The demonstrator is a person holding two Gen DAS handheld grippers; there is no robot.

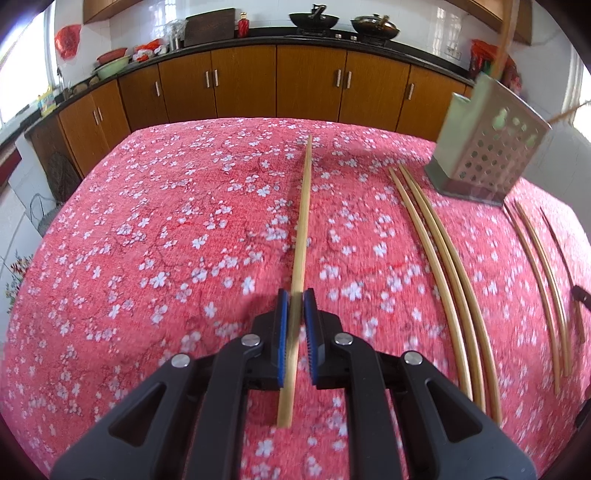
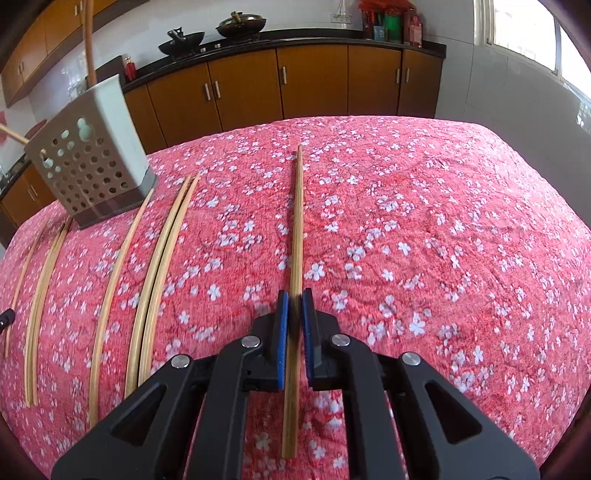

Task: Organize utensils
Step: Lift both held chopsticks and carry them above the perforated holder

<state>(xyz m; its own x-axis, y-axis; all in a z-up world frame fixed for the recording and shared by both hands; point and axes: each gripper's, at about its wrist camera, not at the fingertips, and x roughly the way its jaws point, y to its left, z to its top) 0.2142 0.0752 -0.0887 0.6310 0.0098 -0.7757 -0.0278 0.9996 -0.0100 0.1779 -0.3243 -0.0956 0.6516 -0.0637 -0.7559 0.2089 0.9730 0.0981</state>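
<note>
My left gripper [image 1: 295, 295] is shut on a bamboo chopstick [image 1: 302, 221] that points forward over the red floral tablecloth. My right gripper [image 2: 294, 295] is shut on another chopstick [image 2: 296, 229] in the same way. A perforated metal utensil holder [image 1: 487, 147] stands at the far right of the left wrist view and at the far left of the right wrist view [image 2: 88, 155], with chopsticks sticking out of its top. Several loose chopsticks [image 1: 443, 266] lie on the cloth near the holder; they also show in the right wrist view [image 2: 159, 280].
The table [image 1: 147, 221] is covered by a red cloth with white flowers. Behind it runs a kitchen counter with wooden cabinets [image 1: 310, 81], woks [image 1: 314, 20] and bowls. The other gripper's tip [image 1: 581, 295] shows at the right edge.
</note>
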